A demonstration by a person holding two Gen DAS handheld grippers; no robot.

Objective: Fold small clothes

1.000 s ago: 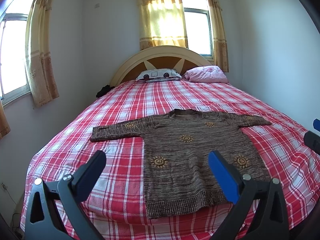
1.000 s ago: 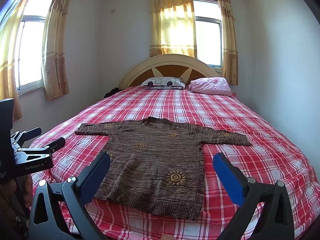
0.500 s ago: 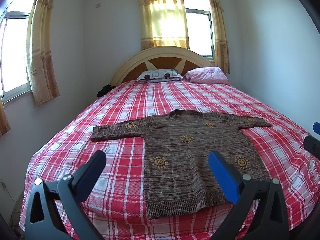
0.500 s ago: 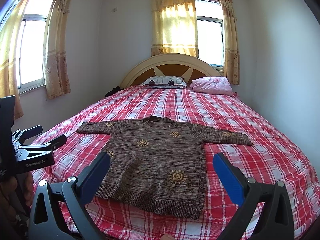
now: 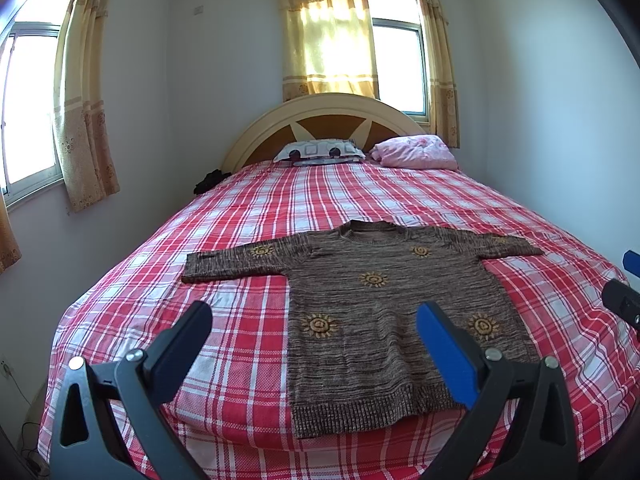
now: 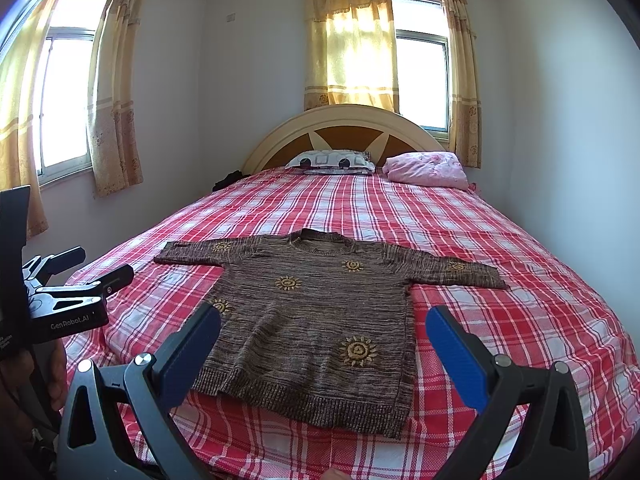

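A small brown knitted sweater (image 5: 384, 304) with yellow sun motifs lies flat, front up, on the red plaid bed (image 5: 248, 216), sleeves spread, hem toward me. It also shows in the right wrist view (image 6: 316, 320). My left gripper (image 5: 314, 320) is open and empty, held above the bed's near edge, short of the hem. My right gripper (image 6: 324, 326) is open and empty too, above the near edge in front of the hem. The left gripper's body (image 6: 68, 300) shows at the left edge of the right wrist view.
A patterned pillow (image 5: 320, 151) and a pink bundle of bedding (image 5: 416, 152) lie by the headboard (image 5: 328, 116). Walls run close along both sides of the bed. Curtained windows are behind and at left. A dark object (image 5: 210, 180) sits at the bed's far left corner.
Both views have tilted down slightly, so the bed and sweater sit a little lower in the frames. The sweater has not moved. Both grippers stay open.
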